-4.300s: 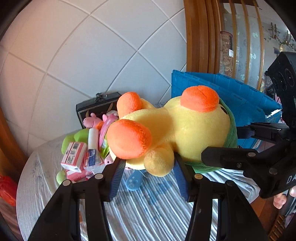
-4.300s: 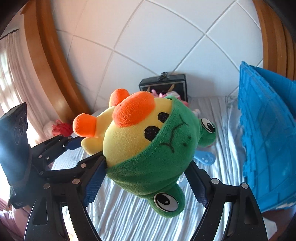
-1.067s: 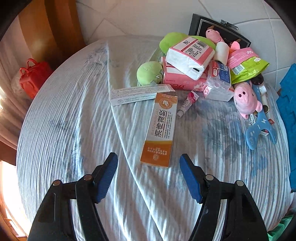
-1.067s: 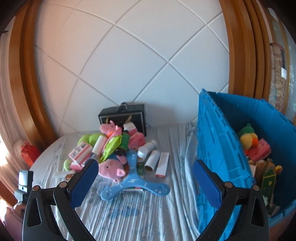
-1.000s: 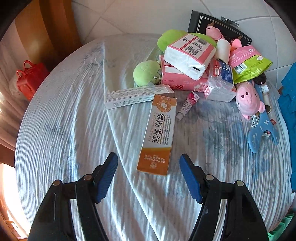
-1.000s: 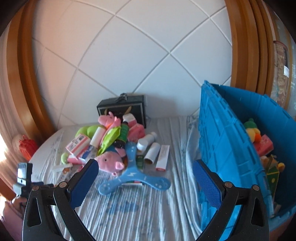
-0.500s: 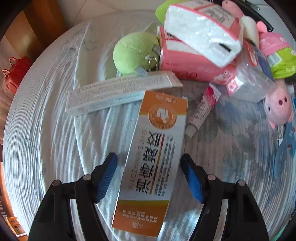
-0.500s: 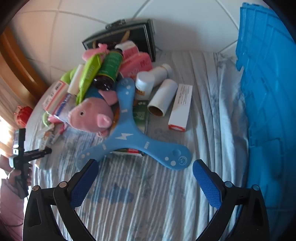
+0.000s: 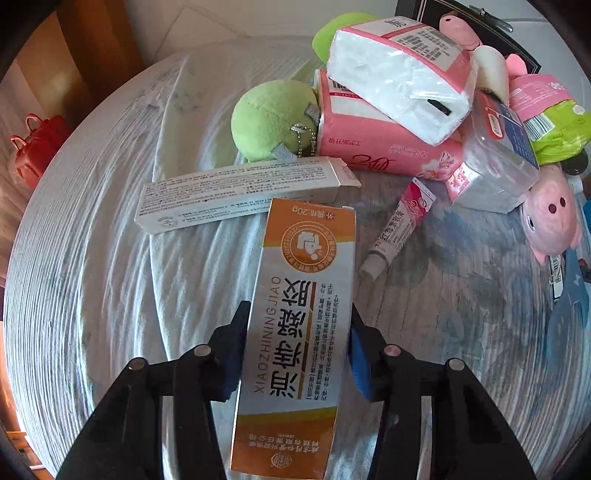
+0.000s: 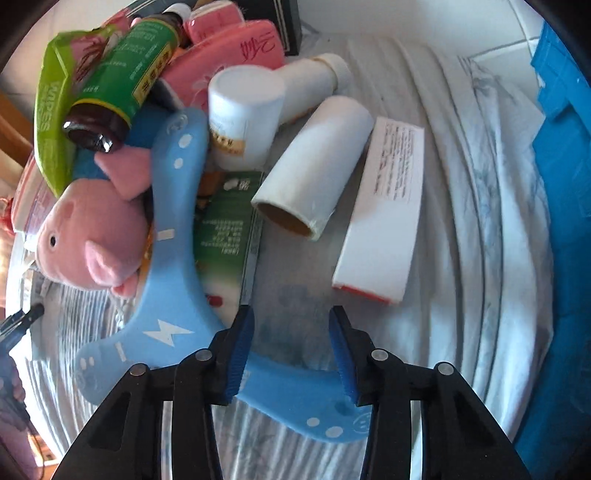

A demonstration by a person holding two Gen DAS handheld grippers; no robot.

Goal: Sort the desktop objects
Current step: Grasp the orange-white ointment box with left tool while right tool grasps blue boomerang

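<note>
Beyond the sorting clutter
A striped grey cloth is covering the table; a red bag is sitting beyond its edge; white tiled wall is rising behind.

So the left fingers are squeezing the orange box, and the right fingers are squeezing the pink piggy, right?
Not quite. The left gripper has its fingers against the sides of the orange box, having just closed in. But the right wrist view shows the right gripper over an arm of the blue boomerang toy, not the pink piggy, which lies apart, off to the side.
</note>
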